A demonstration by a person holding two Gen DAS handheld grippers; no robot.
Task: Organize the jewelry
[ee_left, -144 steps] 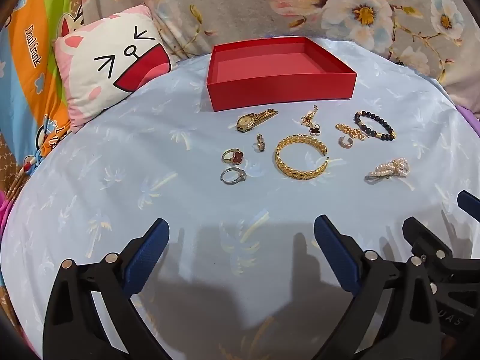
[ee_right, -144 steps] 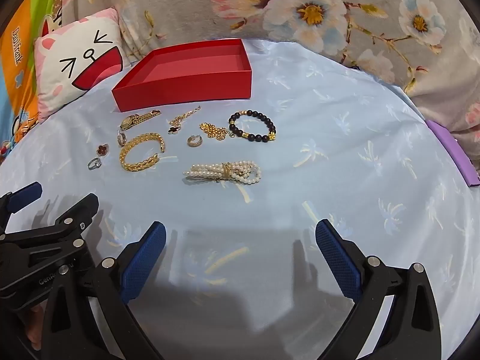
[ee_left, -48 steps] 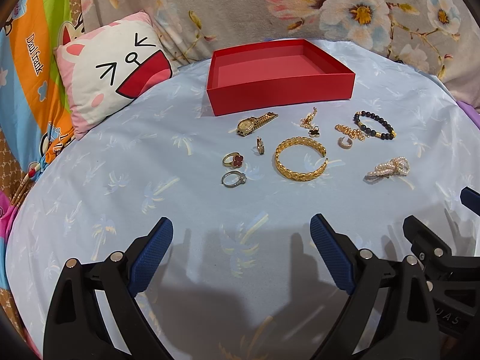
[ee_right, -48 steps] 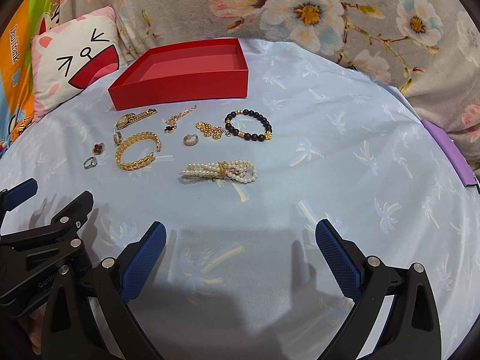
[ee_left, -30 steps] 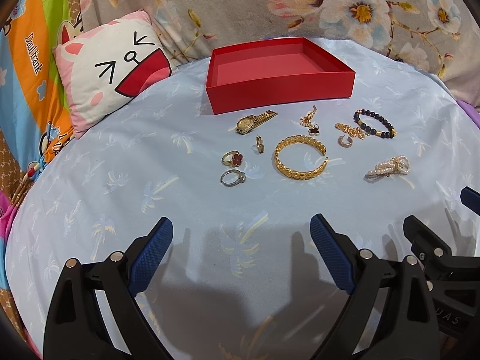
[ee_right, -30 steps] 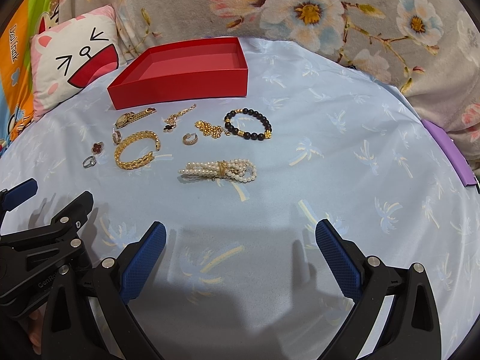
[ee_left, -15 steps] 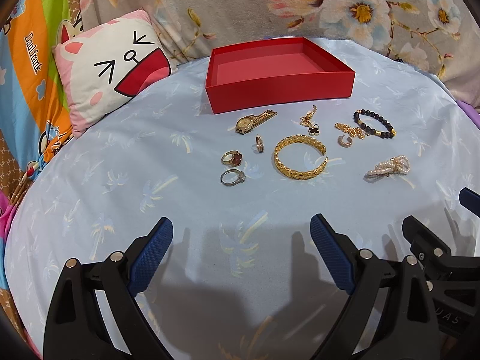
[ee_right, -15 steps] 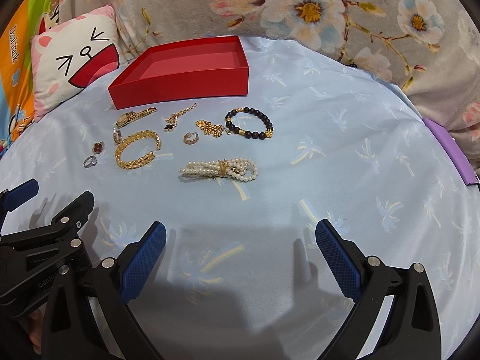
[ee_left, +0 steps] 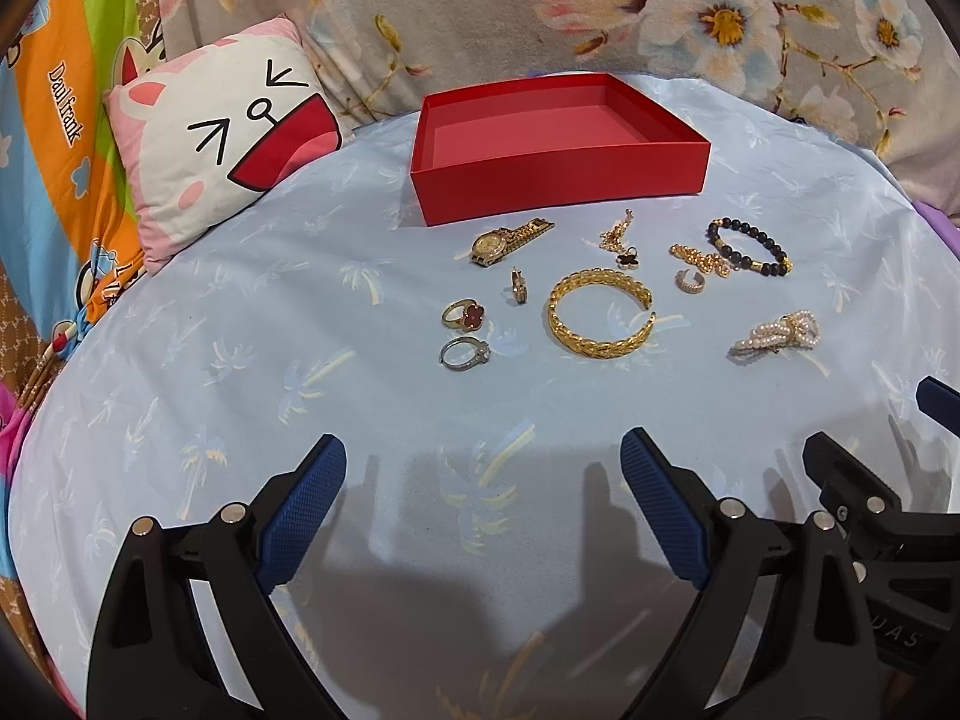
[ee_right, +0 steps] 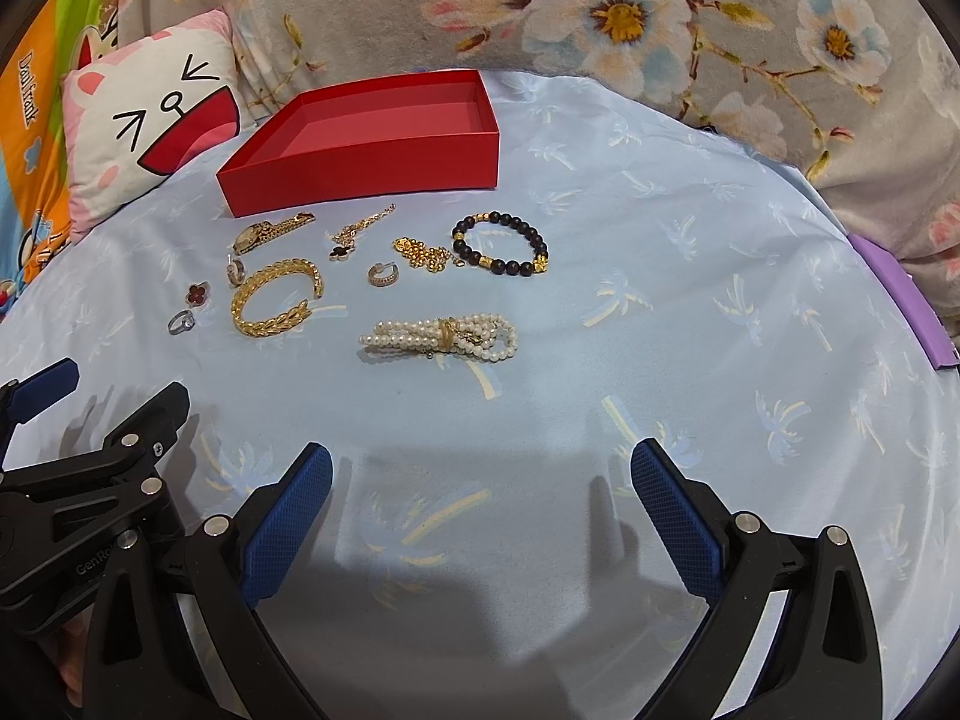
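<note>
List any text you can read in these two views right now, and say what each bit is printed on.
"Daul frank": orange stripe of the cartoon sheet.
"UAS": only the end of a word, on the right gripper's black body as the left camera shows it.
"GenRo": cut off, on the left gripper's body in the right camera.
Gold watch dial: too small to read.

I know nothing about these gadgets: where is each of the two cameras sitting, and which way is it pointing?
Left wrist: rides the left gripper, looking forward over its open blue fingers at the red box and gold bangle; the right gripper's edge shows at right.
Right wrist: rides the right gripper, facing the pearl bracelet; the left gripper's edge shows at left.
Shared: box, jewelry, cat pillow, blue sheet.
</note>
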